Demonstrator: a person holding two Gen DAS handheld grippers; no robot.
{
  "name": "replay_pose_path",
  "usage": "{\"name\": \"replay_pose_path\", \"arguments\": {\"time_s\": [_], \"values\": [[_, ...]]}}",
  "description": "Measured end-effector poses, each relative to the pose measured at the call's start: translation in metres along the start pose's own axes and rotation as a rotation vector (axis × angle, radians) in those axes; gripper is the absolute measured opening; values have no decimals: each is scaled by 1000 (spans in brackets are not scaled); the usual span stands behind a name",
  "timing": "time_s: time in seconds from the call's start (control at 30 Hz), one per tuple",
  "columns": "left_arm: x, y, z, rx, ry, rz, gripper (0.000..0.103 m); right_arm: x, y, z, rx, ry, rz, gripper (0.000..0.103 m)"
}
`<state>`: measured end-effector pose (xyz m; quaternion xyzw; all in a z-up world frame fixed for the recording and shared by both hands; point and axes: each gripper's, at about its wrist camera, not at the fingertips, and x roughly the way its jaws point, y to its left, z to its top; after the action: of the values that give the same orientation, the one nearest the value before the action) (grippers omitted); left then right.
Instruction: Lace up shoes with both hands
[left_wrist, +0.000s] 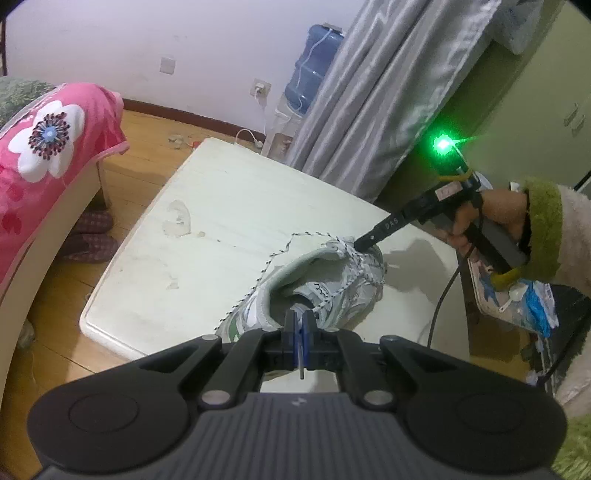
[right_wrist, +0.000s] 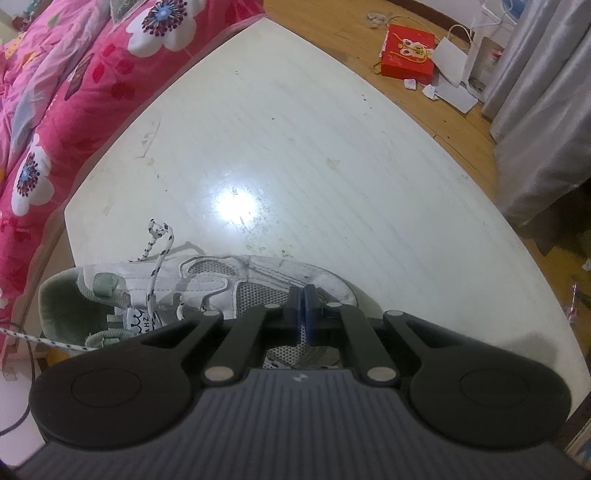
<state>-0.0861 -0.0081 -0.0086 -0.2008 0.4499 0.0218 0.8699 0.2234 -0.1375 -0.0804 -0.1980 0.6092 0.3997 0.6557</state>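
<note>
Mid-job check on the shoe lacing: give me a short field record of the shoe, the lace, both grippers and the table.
shoe: white sneaker lying on the table, collar end toward the pink bedding
lace: speckled white lace, partly threaded, one loose end on the table
left gripper: left gripper shut, a lace strand running to its tips
right gripper: right gripper shut, tips down on the shoe's toe area
held by right: cannot tell

Dim, fisheye-bent views; glare on the table (right_wrist: 236, 206).
</note>
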Motion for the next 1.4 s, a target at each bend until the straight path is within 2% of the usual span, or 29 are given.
{"name": "replay_pose_path", "arguments": {"time_s": [0.57, 0.83, 1.03, 1.4], "values": [[-45, 29, -30, -172, -67, 64, 2, 3, 8, 6, 5, 33, -36, 1], [-72, 21, -23, -171, -76, 77, 2, 4, 7, 8, 35, 42, -27, 1], [-90, 14, -22, -153, -41, 112, 2, 4, 6, 9, 57, 49, -24, 1], [-126, 5, -27, -116, 22, 195, 2, 6, -10, 9, 131, 38, 36, 1]]}}
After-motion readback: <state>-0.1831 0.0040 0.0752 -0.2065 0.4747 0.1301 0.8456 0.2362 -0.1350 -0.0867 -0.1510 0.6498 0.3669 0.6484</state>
